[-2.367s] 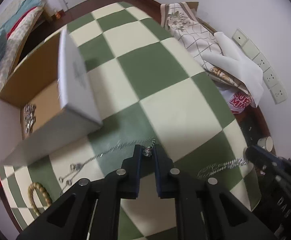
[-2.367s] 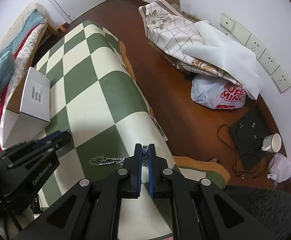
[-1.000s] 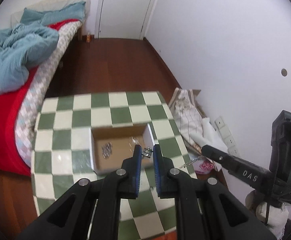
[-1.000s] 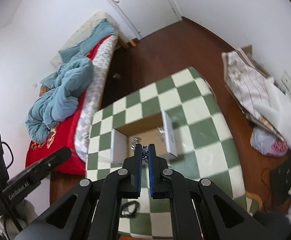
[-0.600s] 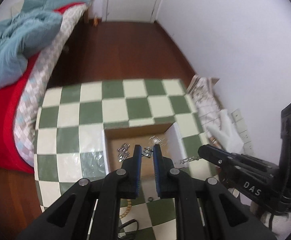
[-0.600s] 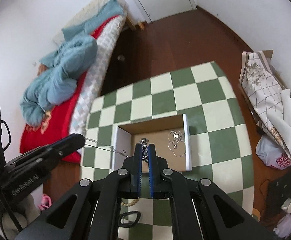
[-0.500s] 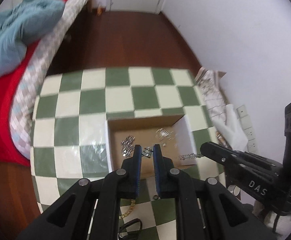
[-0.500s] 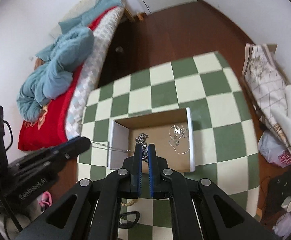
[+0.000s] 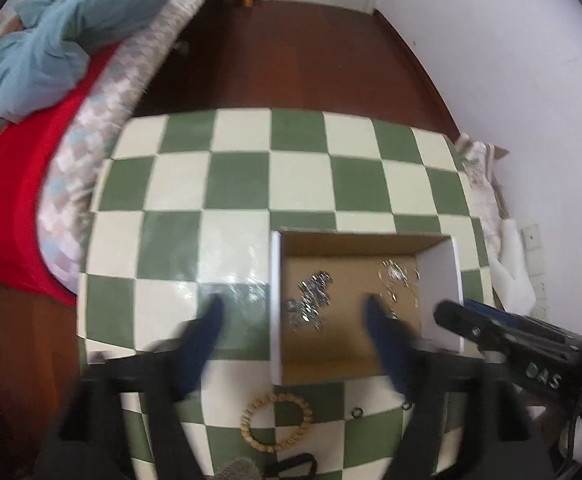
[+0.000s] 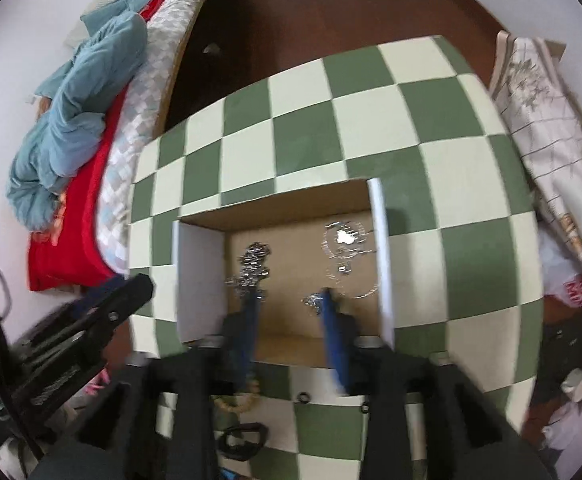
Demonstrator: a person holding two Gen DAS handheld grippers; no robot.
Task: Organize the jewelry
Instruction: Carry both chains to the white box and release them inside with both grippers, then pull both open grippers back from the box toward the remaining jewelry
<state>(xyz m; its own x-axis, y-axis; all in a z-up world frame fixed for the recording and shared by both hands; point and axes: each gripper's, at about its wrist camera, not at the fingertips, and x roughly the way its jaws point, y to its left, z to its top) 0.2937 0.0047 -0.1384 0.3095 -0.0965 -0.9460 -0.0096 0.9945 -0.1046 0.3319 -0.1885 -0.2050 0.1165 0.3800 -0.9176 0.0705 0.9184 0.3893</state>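
An open cardboard box (image 9: 439, 276) (image 10: 201, 276) sits on the green and cream checked table. Silver chains lie inside it: one pile on the left (image 9: 309, 304) (image 10: 253, 270) and thin necklaces on the right (image 9: 399, 280) (image 10: 345, 242). My left gripper (image 9: 293, 312) hangs above the box, jaws wide open and empty, blurred. My right gripper (image 10: 289, 300) is also open and empty above the box; a bit of chain (image 10: 311, 301) lies by its right finger. A wooden bead bracelet (image 9: 277, 422) (image 10: 235, 400) lies on the table in front of the box.
Small dark rings (image 9: 357, 413) (image 10: 302, 398) lie near the table's front edge, with a black loop (image 10: 243, 444) below. A bed with a red cover and blue quilt (image 9: 51, 52) stands left. Folded cloth and bags (image 10: 543, 120) lie on the floor right.
Both grippers came down closer over the box and opened from shut. The silver chain they held stretched between them is released and lies in the box.
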